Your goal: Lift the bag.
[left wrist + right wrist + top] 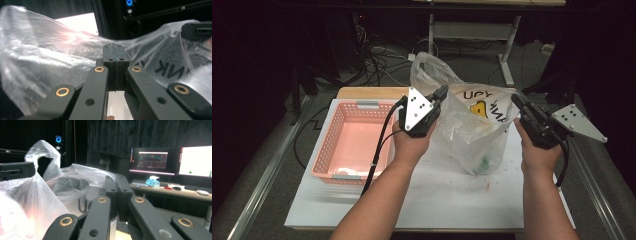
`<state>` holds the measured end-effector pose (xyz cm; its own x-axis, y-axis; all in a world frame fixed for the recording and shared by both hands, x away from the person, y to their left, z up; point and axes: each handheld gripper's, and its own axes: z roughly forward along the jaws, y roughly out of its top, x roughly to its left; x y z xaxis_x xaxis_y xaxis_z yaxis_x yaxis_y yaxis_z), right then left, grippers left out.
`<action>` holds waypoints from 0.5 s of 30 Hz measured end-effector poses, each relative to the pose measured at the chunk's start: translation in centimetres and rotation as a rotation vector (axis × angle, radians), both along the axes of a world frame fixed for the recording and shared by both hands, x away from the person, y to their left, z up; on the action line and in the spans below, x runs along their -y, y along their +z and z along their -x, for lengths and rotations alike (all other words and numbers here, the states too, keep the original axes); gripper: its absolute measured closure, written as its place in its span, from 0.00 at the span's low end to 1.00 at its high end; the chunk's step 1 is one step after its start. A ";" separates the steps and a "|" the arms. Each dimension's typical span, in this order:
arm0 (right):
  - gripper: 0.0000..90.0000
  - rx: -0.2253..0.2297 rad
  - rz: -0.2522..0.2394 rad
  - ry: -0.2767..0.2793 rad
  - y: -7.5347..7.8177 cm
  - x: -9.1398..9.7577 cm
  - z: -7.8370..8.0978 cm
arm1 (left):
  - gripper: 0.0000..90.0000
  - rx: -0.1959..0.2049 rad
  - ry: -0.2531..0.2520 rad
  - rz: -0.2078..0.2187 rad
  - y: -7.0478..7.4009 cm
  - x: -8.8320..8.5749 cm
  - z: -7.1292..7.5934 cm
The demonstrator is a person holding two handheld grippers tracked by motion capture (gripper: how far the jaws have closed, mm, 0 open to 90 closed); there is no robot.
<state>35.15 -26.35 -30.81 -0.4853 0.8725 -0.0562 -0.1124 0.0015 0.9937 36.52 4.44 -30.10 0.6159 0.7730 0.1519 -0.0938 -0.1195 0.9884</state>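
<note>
A clear plastic bag with black and yellow print stands on the white board, its mouth stretched between both grippers. My left gripper is shut on the bag's left rim. In the left gripper view the jaws meet with thin film pinched between them, and the bag spreads out behind. My right gripper is shut on the bag's right rim. The right gripper view has its jaws pressed together beside the bag. Something small and green lies in the bag's bottom.
A pink perforated basket sits on the white board at the left, with a wooden board behind it. Cables and table legs lie on the floor beyond. Monitors glow on a desk.
</note>
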 end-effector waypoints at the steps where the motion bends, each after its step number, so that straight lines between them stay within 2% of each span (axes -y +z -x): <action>1: 1.00 0.009 0.000 -0.002 0.4 -0.1 -0.2 | 0.98 0.004 0.000 0.007 0.4 0.0 -0.2; 10: 1.00 0.064 -0.028 -0.019 4.8 0.1 -1.8 | 0.98 0.037 0.016 0.040 4.0 0.5 -2.8; 12: 1.00 0.081 -0.033 -0.029 5.7 0.4 -2.0 | 0.98 0.030 0.018 0.052 4.4 0.5 -3.4; 15: 1.00 0.089 -0.026 -0.045 6.2 0.7 -2.3 | 0.98 0.014 0.032 0.026 3.9 0.8 -4.2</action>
<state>37.42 -27.09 -24.59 -0.4400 0.8949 -0.0745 -0.2007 -0.0171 0.9795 40.74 3.67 -26.16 0.5885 0.7962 0.1404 -0.1044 -0.0973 0.9898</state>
